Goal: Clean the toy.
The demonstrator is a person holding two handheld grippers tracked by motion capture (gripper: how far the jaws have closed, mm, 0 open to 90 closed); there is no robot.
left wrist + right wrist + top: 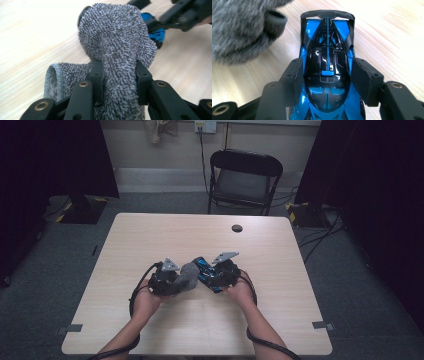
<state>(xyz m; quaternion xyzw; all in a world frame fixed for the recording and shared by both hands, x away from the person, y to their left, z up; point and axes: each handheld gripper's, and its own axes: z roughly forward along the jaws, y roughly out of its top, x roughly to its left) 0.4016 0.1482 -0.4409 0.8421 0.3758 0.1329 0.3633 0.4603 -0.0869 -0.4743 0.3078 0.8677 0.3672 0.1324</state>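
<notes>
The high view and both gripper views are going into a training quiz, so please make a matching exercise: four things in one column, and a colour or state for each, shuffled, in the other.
Things:
1. toy car
2. cloth
3. chair
4. table

Colour or state:
A. grey and fuzzy, pinched by the left gripper
B. pale wood, with a dark round hole near its far edge
C. blue and black, clamped by the right gripper
D. black, standing beyond the table's far edge

Pairs: 1-C, 2-A, 3-D, 4-B
</notes>
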